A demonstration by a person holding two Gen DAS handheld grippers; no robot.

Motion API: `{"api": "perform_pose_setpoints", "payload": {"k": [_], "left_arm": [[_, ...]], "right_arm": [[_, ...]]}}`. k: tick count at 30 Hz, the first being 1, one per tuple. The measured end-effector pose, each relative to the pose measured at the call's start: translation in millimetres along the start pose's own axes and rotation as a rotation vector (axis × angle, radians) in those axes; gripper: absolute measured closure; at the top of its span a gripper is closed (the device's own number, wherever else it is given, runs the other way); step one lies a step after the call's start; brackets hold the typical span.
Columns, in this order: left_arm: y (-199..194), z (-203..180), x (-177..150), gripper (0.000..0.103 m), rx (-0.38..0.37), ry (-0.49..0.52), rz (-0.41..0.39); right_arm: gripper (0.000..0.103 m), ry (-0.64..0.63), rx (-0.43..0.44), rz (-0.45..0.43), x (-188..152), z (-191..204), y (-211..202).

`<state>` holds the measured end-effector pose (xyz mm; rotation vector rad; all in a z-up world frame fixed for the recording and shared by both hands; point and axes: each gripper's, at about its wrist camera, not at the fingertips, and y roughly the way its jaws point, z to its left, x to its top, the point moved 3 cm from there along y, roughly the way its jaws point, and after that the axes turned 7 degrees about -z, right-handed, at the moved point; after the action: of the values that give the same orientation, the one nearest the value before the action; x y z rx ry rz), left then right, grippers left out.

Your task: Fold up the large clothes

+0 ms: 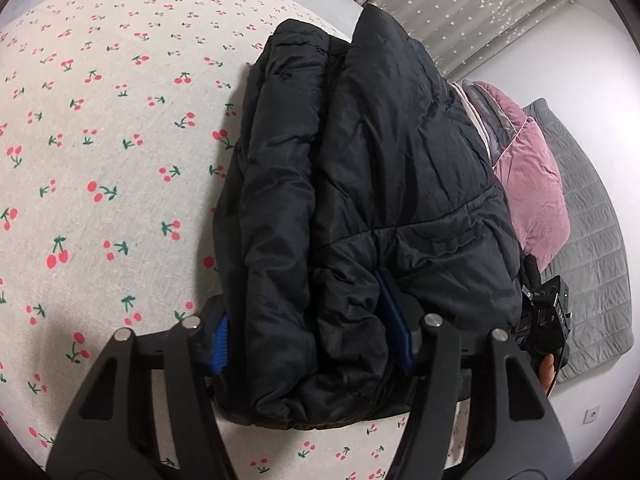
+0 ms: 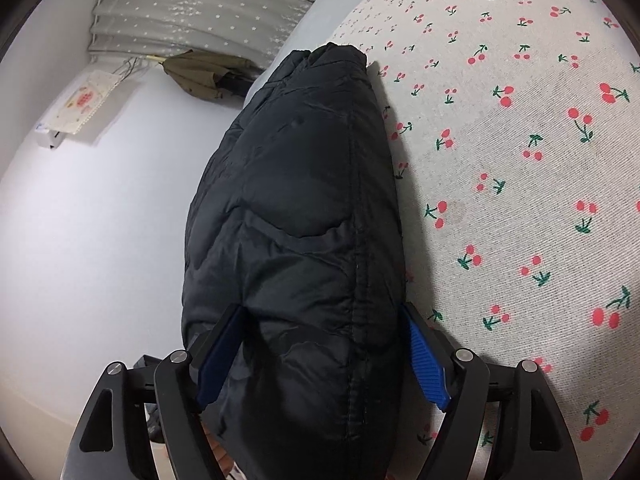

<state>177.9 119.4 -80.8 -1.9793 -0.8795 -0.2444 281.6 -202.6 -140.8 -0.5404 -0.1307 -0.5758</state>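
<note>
Left claw point(image 1: 314, 342): blue pads pinch near end of folded black puffy quilted jacket point(image 1: 360, 200). Right claw point(image 2: 320, 354) straddles its other side, pads wide, touching fabric. Jacket lies bundled on cherry-print bedsheet point(image 1: 100, 140); pink pillow point(image 1: 532, 184) beyond.

I can read no words, brands or numbers anywhere. The card point(image 2: 82, 104) hanging on the wall shows a red motif, but its print is too small to read.

Soft even indoor light, faint shadows, sharp focus, fisheye edges (dark corners)
</note>
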Motion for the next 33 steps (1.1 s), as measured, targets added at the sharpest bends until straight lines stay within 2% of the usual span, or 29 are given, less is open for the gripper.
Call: {"api": "perform_pose_setpoints", "payload": {"k": [5, 11, 15, 18, 20, 26, 29, 33], "left_arm": [[7.0, -8.9, 0.7, 0.039, 0.03, 0.026, -0.011], [15.1, -14.3, 2.5, 0.038, 0.031, 0.022, -0.016], [16.5, -21.2, 0.1, 0.043, 0.062, 0.053, -0.034], [15.3, -26.9, -1.0, 0.052, 0.082, 0.081, -0.053], [16.0, -33.7, -1.7, 0.056, 0.103, 0.116, -0.068], [19.3, -55.5, -3.6, 0.072, 0.187, 0.203, -0.124], [21.0, -62.3, -3.0, 0.076, 0.213, 0.233, -0.138], [22.7, -66.9, -0.8, 0.078, 0.224, 0.246, -0.147]], "right_arm": [[0.024, -0.039, -0.031, -0.007, -3.6, 4.2, 4.5], [0.024, -0.073, -0.064, -0.004, -7.2, 8.9, 9.6], [0.025, -0.104, -0.087, -0.009, -8.1, 13.6, 11.7], [0.032, -0.126, -0.099, -0.012, -11.5, 19.3, 13.9], [0.041, -0.146, -0.104, -0.013, -13.1, 22.9, 14.6], [0.06, -0.234, -0.156, -0.042, -20.8, 40.4, 15.8], [0.064, -0.289, -0.19, -0.059, -24.5, 49.8, 14.8], [0.065, -0.347, -0.228, -0.065, -19.9, 49.3, 20.9]]}}
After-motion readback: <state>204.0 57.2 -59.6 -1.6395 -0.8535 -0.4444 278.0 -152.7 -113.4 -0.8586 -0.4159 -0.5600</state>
